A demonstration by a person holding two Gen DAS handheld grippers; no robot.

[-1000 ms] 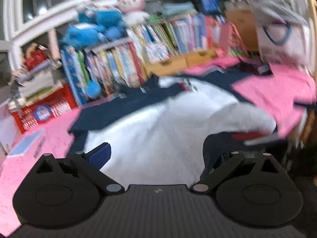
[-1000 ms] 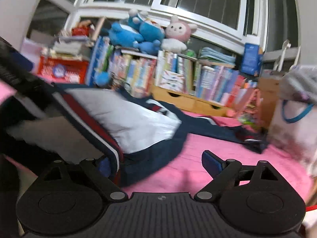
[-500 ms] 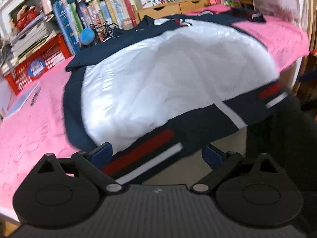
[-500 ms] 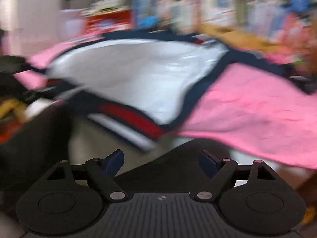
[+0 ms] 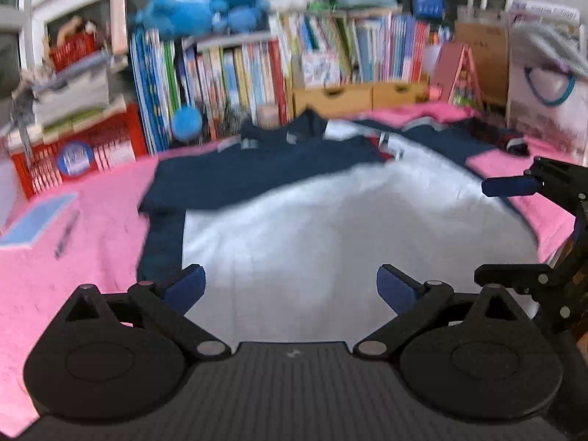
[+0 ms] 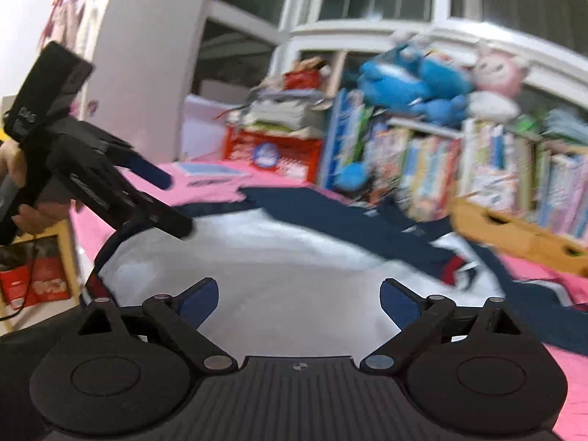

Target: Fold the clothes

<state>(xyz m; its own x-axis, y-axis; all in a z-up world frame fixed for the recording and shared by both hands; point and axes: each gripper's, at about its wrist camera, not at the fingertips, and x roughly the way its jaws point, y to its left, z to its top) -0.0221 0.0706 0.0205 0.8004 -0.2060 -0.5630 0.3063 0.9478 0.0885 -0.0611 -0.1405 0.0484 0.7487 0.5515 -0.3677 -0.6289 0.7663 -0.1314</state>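
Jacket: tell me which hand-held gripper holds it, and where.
Neither. The left hand-held gripper and the right hand-held gripper are open over the jacket, gripping nothing.

matte black left gripper (image 5: 290,288), blue pads (image 5: 187,286), silver pivot screws

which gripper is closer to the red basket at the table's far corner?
Left. The left gripper hangs over the garment on the side where the red basket sits; the right gripper is on the opposite side.
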